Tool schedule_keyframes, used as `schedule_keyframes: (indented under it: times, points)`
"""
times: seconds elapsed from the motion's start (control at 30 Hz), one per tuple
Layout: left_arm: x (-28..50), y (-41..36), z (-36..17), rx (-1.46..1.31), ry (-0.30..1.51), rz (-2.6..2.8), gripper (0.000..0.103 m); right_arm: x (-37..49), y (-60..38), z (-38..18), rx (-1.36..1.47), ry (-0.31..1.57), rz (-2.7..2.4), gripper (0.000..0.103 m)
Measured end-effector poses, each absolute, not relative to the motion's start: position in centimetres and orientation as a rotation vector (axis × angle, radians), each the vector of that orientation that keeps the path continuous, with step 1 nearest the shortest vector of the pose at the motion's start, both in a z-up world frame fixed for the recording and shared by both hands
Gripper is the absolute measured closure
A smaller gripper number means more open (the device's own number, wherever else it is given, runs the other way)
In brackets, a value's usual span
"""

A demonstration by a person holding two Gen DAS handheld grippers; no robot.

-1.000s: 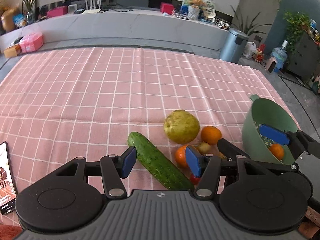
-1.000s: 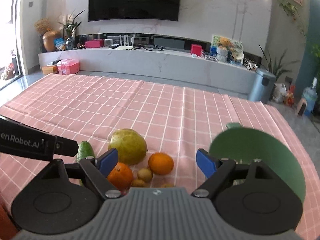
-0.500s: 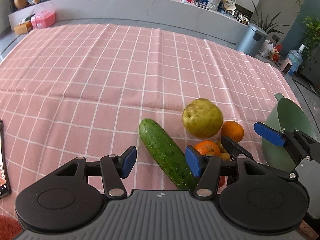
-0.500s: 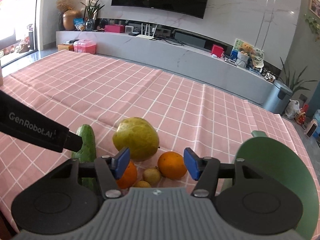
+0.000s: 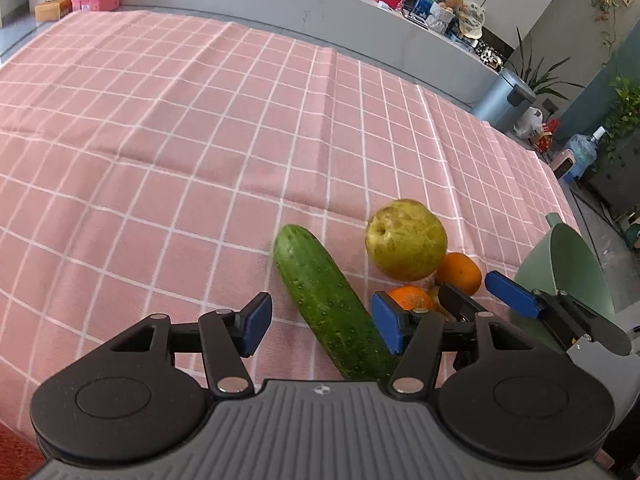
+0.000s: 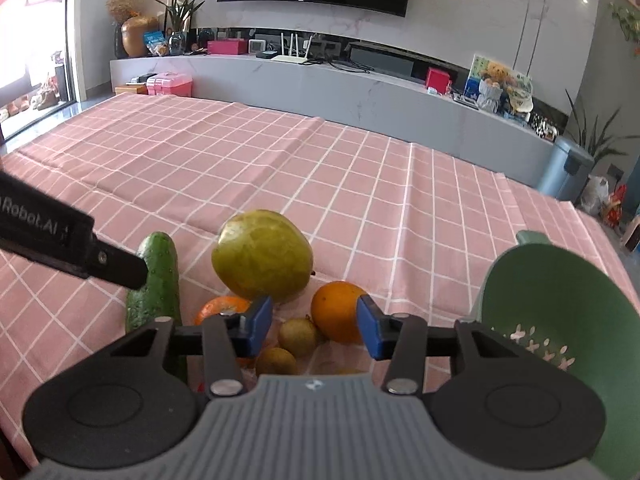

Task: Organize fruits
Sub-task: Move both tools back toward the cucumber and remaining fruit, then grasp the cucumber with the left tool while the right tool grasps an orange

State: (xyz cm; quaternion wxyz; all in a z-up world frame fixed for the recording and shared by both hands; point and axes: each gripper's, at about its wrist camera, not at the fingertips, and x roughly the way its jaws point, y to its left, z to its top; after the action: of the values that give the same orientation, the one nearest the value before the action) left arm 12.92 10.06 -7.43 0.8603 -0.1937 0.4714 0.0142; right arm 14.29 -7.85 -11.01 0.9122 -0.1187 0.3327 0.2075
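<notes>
**Both jaws apart above the fruit pile**

Spread wide with nothing between them, the jaws of the left gripper (image 5: pixel 322 328) hang over the pink checked tablecloth (image 5: pixel 168 140). A cucumber (image 5: pixel 330 304) runs lengthwise through that gap, its near end hidden under the gripper body and its far end reaching out past the blue pads. Just behind the right pad sits a small orange (image 5: pixel 410 296), partly hidden. Farther out and right of the jaws lies a large yellow-green pear (image 5: pixel 405 238), with a second orange (image 5: pixel 458 272) touching its right side.

Apart as well and holding nothing, the right gripper (image 6: pixel 316 326) is poised over the same pile. Two small brownish fruits (image 6: pixel 298 336) lie between and just below its pads. That second orange (image 6: pixel 336 310) sits just inside the right pad, and the first orange (image 6: pixel 222 308) peeks from behind the left pad. Beyond the jaws the pear (image 6: pixel 262 256) rests against this cluster; the cucumber (image 6: pixel 156 280) lies to the left, outside the pads. Right of the jaws stands a green colander (image 6: pixel 560 300), tilted so its perforated inside shows
</notes>
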Motion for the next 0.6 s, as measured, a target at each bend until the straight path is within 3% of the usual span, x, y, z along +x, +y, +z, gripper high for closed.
schedule_keyframes:
  times: [0.6]
  points:
    - [15.7,9.8,-9.4,-0.505,1.097,0.134,0.035,18.4,-6.5,-11.2,-0.321,0.783,0.37,0.067]
